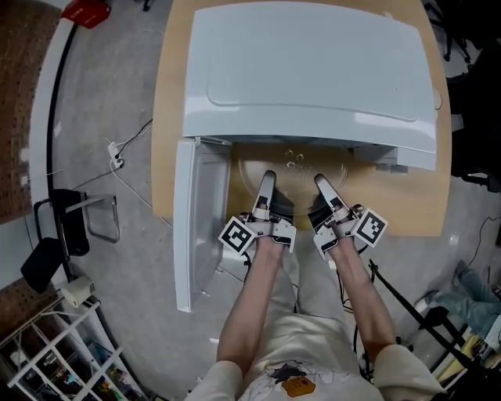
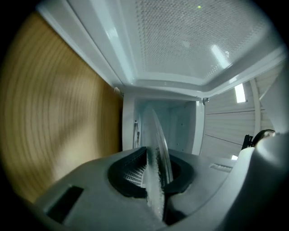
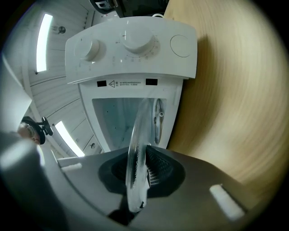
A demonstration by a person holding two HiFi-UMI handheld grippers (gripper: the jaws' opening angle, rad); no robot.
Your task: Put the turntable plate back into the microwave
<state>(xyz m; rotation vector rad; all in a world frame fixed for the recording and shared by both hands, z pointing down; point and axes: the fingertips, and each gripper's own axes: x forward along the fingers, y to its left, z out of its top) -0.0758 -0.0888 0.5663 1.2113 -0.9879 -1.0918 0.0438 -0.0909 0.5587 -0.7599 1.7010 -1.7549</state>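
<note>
A clear glass turntable plate is held flat just in front of the open cavity of the white microwave. My left gripper is shut on the plate's near left rim. My right gripper is shut on the near right rim. In the left gripper view the plate stands edge-on between the jaws of the left gripper, with the cavity beyond. In the right gripper view the plate is pinched in the right gripper, facing the cavity and the knob panel.
The microwave door hangs open to the left past the edge of the wooden table. On the floor lie cables, a black chair, a red object and a wire shelf. A black stand is at the right.
</note>
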